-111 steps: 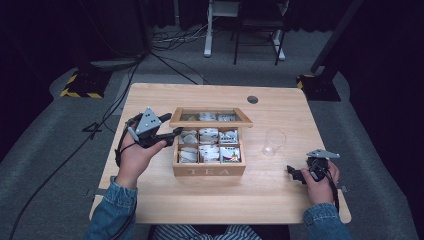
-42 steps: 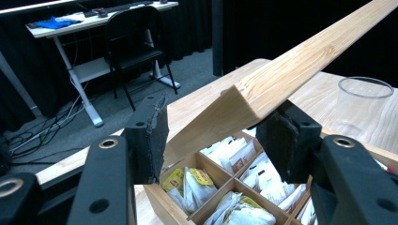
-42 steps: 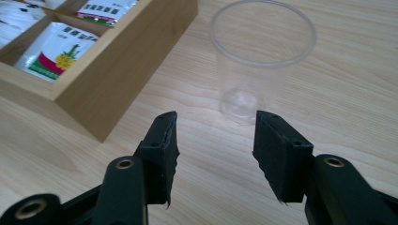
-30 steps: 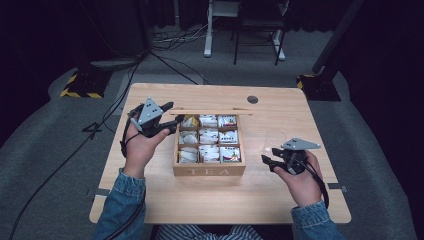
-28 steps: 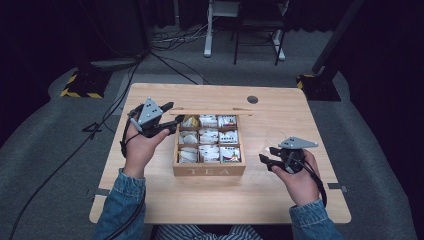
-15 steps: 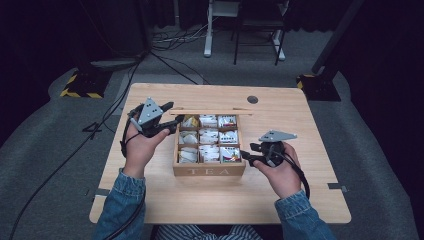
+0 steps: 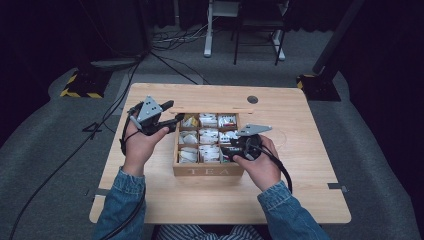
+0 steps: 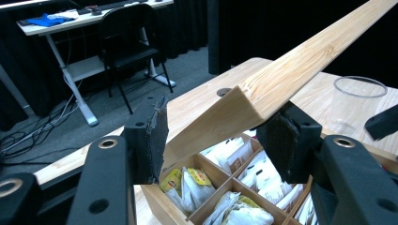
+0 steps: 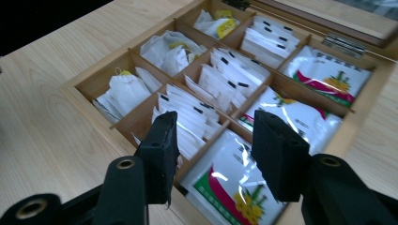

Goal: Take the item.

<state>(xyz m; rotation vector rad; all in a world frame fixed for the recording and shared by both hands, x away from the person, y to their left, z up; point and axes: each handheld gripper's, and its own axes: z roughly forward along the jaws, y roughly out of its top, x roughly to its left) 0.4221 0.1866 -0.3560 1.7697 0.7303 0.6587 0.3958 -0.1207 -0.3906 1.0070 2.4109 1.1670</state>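
Tea box [image 7: 207, 170] sits mid-counter [image 7: 310, 195] with its lid [image 8: 300, 70] swung up, and the left tongs [image 7: 170, 122] are clamped on that lid's corner at the box's far-left side, propping it open. The right tongs [image 7: 227, 150] hover just over the near-right compartments, jaws apart with nothing between them, so that's clearly the closer hand for grabbing a packet. In the right gripper view the red-and-green foil packet [image 9: 225, 187] lies straight below and ahead of the right tongs [image 9: 213, 140], lying flat with its long side running away from the jaws, and a wooden divider [image 9: 206, 150] runs right under the left jaw. That divider is the thing to watch: I'd guess the jaws need to shift a touch toward the box's right wall [image 9: 371, 103] so both land inside one cell. Room above is fine since the lid is held back, and the clear cup [image 8: 356, 101] stands off to the right, well apart, though it's hard to make out from above.
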